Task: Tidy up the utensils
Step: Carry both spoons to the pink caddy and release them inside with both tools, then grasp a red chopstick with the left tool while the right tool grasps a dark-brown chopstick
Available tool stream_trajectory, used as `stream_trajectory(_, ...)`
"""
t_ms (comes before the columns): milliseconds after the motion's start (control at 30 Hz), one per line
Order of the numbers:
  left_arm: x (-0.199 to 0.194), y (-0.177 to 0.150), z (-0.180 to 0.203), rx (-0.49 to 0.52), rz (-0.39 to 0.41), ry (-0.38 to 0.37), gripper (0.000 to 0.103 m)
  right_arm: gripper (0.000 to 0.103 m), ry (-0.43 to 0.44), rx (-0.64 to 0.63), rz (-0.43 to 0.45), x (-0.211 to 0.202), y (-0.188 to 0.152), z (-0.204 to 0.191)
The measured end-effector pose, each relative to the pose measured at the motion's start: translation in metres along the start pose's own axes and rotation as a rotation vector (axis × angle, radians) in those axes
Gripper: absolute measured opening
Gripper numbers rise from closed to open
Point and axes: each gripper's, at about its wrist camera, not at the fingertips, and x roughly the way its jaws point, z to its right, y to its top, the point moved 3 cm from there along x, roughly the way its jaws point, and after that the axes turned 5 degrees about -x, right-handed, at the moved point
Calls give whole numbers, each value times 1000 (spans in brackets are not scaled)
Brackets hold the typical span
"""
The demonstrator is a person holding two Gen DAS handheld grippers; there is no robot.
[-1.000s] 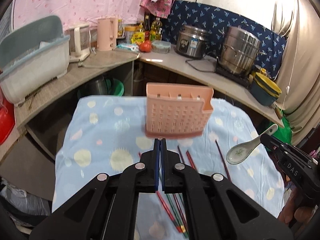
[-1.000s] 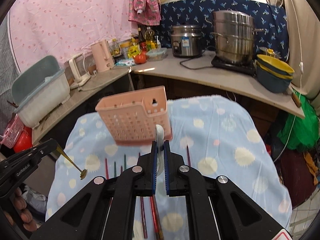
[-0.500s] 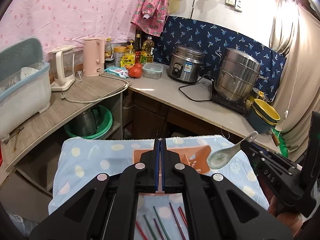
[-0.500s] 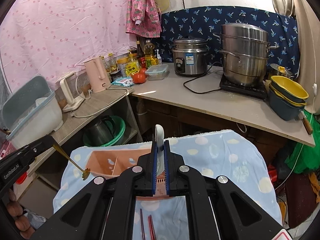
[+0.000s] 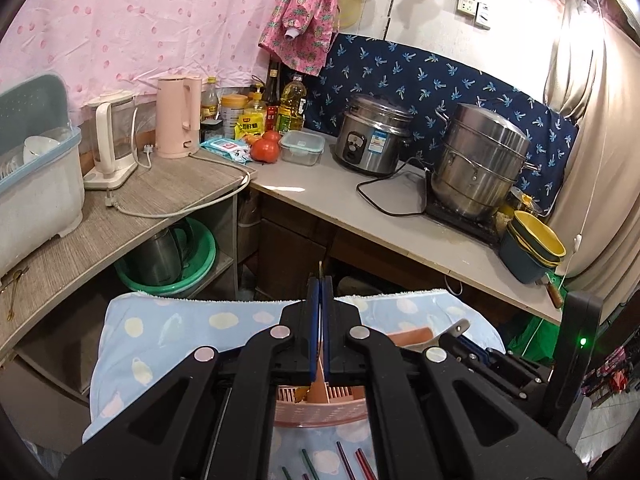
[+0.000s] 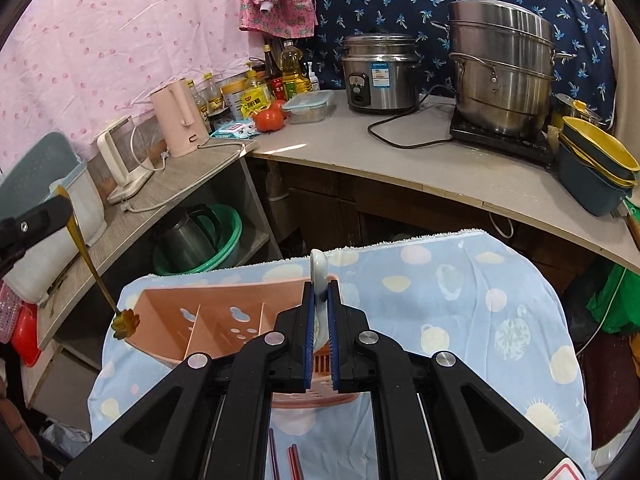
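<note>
Spoon within right gripper, above caddy

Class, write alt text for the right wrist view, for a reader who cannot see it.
The right gripper is shut on a white ceramic spoon above a pink utensil holder on a blue spotted tablecloth. At far left, the left gripper dangles a thin gold fork near the holder's corner.

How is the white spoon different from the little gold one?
The white spoon is thick and pale; the gold spoon is thin and brassy, with a flower-shaped end. The white spoon is held by the right gripper; the gold spoon hangs from the left gripper, slanting down. Both are over the pink utensil holder.
</note>
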Motion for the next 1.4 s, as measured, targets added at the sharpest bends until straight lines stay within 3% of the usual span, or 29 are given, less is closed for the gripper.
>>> stream_trajectory(167, 13, -8, 1, 4, -27, 12, 1, 7, 1, -6, -27, 12, -3, 1)
stream_trajectory(333, 19, -17, -2, -7, -34, 35, 4, 31, -37, -22, 7, 4, -6, 0)
stream_trajectory(400, 19, -19, -5, -17, -32, 48, 31, 33, -36, -21, 14, -3, -9, 1)
stream_trajectory(467, 15, -20, -7, -26, -14, 65, 42, 35, -31, -13, 16, -9, -12, 4)
stream_trajectory(800, -19, -64, -20, -14, -40, 107, 44, 36, -35, 17, -21, -54, -70, 24)
stream_trajectory(1400, -57, -233, -36, -15, -250, 230, 44, 36, -118, -35, -185, -101, -232, 32)
